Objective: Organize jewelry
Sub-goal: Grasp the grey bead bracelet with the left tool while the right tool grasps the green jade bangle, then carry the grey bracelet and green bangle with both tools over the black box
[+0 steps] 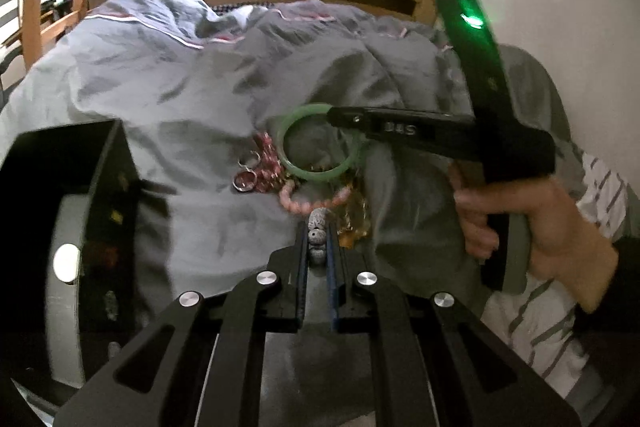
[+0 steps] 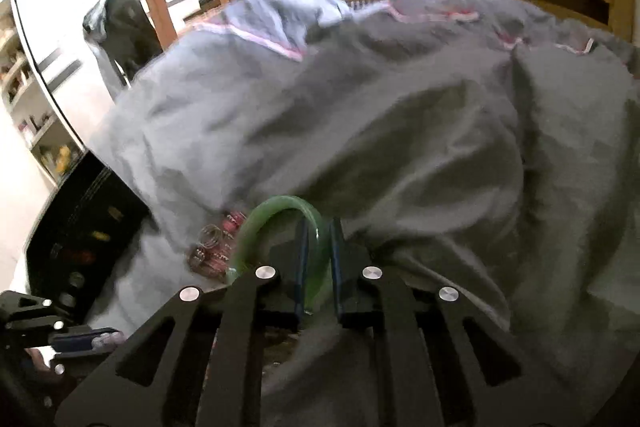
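Right tongs (image 2: 319,235) pinch smooth translucent green bangle (image 2: 276,209); left tongs (image 1: 319,227) pinch speckled grey-white bead bracelet (image 1: 319,223).

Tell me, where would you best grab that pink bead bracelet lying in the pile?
Take the pink bead bracelet at its near arc, which bulges clear of the pile toward the camera. Come from above, one finger inside the loop and one outside. The green bangle and the amber-coloured pieces crowd its far side and right, so those sides look harder to reach.
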{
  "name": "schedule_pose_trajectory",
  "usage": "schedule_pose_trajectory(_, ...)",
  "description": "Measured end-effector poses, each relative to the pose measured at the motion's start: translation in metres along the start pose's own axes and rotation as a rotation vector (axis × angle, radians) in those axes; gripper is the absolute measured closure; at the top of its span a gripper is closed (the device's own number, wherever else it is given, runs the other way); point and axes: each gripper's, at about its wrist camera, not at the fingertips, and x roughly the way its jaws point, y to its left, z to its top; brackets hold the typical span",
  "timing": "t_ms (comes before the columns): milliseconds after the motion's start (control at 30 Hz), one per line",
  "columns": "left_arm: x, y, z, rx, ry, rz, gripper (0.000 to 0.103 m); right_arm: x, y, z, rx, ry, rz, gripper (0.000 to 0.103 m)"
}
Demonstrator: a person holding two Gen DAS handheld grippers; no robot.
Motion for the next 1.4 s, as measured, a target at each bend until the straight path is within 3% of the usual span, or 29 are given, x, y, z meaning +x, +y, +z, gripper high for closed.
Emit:
schedule_pose_trajectory(233, -0.046, -0.006, 0.002, -0.004, -0.050, 0.027, 0.095, -0.060, 0.010, 0.011, 0.060, -0.120, 0.049, 0.092)
schedule_pose_trajectory(433, -0.085, -0.003, -0.003, -0.027, -0.073, 0.050, 0.095, -0.111, 0.037, 0.001, 0.102, -0.150, -0.013, 0.091)
schedule_pose_trajectory(567, -0.106, 0.006, -0.010, -0.039, -0.075, 0.073, 0.095, -0.128, 0.066, -0.004, 0.056, -0.155, -0.037, 0.092)
schedule_pose_trajectory(967, -0.165, 0.055, -0.012, -0.086, -0.132, 0.196, 0.095, -0.112, 0.124, -0.012, -0.057, -0.104, -0.026, 0.091)
schedule_pose_trajectory(1400, -0.159, 0.082, -0.007, -0.087, -0.131, 0.245, 0.095, -0.103, 0.160, -0.013, -0.109, -0.090, 0.005, 0.091)
